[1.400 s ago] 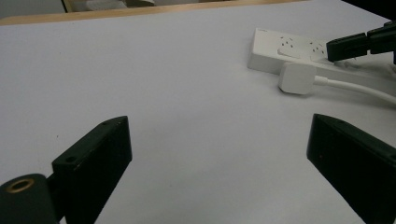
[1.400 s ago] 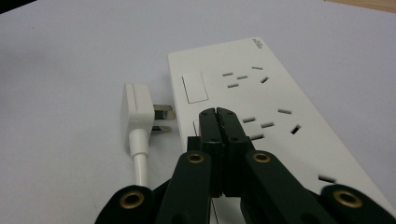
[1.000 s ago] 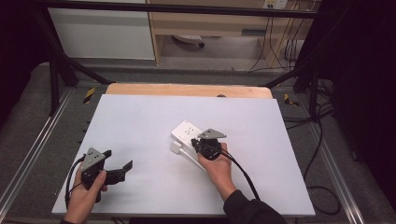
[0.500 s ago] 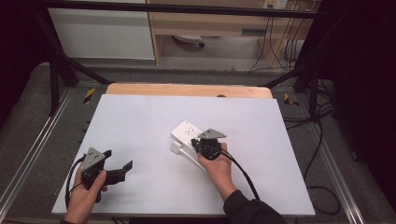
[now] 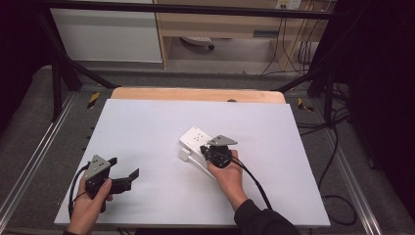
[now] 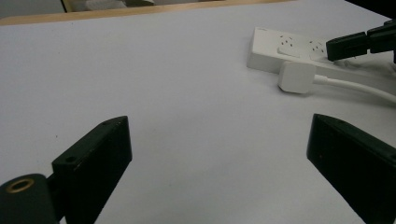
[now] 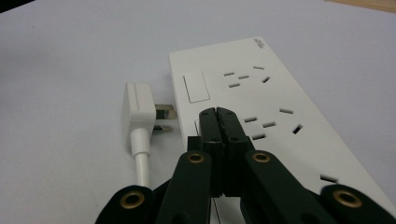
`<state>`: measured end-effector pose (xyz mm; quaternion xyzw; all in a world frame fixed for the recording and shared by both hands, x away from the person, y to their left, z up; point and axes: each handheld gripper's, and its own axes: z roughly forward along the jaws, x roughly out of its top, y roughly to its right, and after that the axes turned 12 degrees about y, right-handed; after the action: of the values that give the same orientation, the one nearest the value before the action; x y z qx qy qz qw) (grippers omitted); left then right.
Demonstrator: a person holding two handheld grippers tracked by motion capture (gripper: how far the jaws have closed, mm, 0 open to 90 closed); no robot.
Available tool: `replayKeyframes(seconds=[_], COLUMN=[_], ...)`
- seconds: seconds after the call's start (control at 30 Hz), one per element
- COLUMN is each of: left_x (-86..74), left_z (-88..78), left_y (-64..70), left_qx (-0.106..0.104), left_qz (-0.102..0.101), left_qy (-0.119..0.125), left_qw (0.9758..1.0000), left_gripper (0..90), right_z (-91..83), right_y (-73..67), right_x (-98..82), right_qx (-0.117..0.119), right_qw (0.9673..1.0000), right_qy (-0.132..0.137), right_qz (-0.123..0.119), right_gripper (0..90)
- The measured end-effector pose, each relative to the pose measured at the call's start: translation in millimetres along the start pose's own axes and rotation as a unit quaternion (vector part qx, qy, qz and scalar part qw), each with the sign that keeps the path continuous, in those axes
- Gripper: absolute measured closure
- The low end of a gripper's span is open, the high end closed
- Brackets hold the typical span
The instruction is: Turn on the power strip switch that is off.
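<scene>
Overhead, white power strip point(image 5: 195, 139) mid-frame on the bench point(image 5: 147, 127), right gripper point(image 5: 211, 151) upon it, left gripper point(image 5: 128, 178) lower left, left gripper view, fingers point(image 6: 95, 161) spread wide, strip upper right, right gripper view, fingers point(image 7: 217, 128) pressed together empty over the strip, white plug point(image 7: 140, 109) left of it.

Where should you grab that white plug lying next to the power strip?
Probably by the plug's flat white body, pinching its two broad faces from above. It lies on its side on the table, prongs pointing at the power strip and cable trailing away, so coming from above keeps the tool clear of both.
</scene>
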<state>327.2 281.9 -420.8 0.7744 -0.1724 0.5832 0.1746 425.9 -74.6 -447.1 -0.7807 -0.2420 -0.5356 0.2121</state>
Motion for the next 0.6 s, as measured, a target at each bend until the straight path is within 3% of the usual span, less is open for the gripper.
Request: replayKeyframes(seconds=[0.6], left_x=[-0.3], left_z=[0.3], left_y=[0.2], left_qx=[0.000], left_qz=[0.000], left_qy=[0.001], left_qw=[1.0000], left_gripper=[6.5], right_z=[0.1], right_y=[0.5], right_x=[0.4], right_qx=[0.002], right_qw=[1.0000], right_qy=[-0.002], right_qz=[0.006], right_gripper=[90.0])
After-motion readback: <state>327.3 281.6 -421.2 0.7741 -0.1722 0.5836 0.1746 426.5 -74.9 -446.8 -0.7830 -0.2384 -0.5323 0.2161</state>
